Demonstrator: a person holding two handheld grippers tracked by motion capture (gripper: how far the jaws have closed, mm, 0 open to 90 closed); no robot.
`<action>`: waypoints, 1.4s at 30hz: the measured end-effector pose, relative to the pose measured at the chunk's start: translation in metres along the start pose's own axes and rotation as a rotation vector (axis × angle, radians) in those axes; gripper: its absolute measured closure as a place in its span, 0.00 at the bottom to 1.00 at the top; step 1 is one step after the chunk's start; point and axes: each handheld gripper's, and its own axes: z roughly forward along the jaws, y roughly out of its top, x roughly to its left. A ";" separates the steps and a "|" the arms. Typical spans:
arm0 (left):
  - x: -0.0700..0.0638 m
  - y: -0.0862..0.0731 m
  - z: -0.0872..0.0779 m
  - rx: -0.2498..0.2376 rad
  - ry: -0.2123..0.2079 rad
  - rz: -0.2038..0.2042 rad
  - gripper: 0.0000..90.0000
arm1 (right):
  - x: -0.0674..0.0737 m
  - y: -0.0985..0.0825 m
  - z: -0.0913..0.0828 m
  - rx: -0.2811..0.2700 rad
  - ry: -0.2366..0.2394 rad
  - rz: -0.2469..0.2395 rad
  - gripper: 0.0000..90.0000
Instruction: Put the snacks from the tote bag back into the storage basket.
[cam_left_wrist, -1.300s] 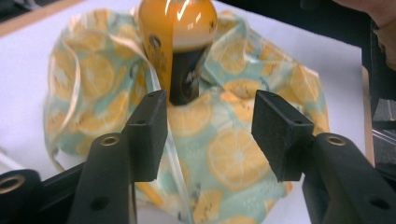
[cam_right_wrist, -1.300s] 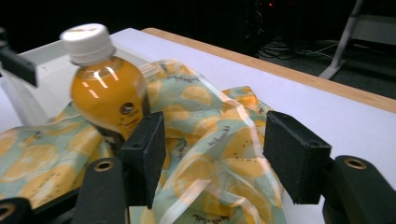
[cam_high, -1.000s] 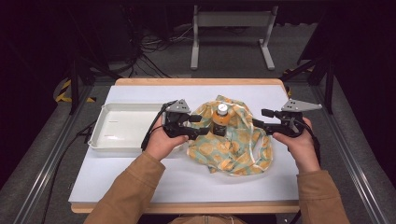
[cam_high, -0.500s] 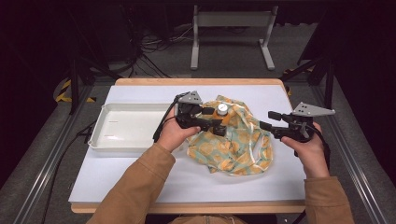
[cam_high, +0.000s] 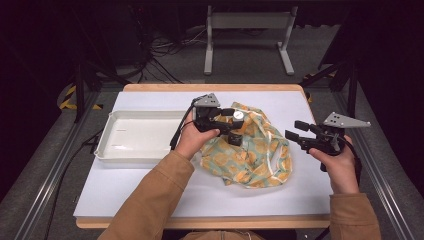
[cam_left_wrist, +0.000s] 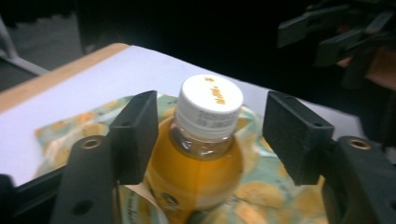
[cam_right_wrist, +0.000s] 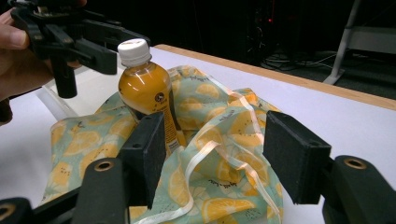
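High view: the left hand-held gripper (cam_high: 239, 121) reaches over the bottle (cam_high: 238, 117), which stands on the lemon-print cloth bag (cam_high: 252, 157) mid-desk (cam_high: 150, 185), right of the white tray (cam_high: 137, 137). The right hand-held gripper (cam_high: 296, 131) waits well apart, jaws spread.

Left gripper view: the jaws, which have just been opening, straddle the bottle's (cam_left_wrist: 201, 154) shoulder without pressing; the grasp is likely in hand, and closing comes next. Yellow print on the white cap (cam_left_wrist: 212, 95) is unreadable.

Right gripper view: wide jaws, nothing between them; the bottle's (cam_right_wrist: 147, 93) small round emblem is illegible.
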 end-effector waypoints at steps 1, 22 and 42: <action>-0.001 -0.001 0.004 0.023 0.028 0.024 0.38 | 0.000 0.000 0.001 0.004 0.000 -0.003 0.44; 0.001 0.000 0.004 -0.023 0.003 0.025 0.64 | -0.001 -0.001 0.004 0.009 0.000 0.000 0.44; -0.017 0.021 -0.001 -0.009 0.028 0.056 0.65 | -0.002 -0.003 0.005 0.012 -0.003 0.003 0.44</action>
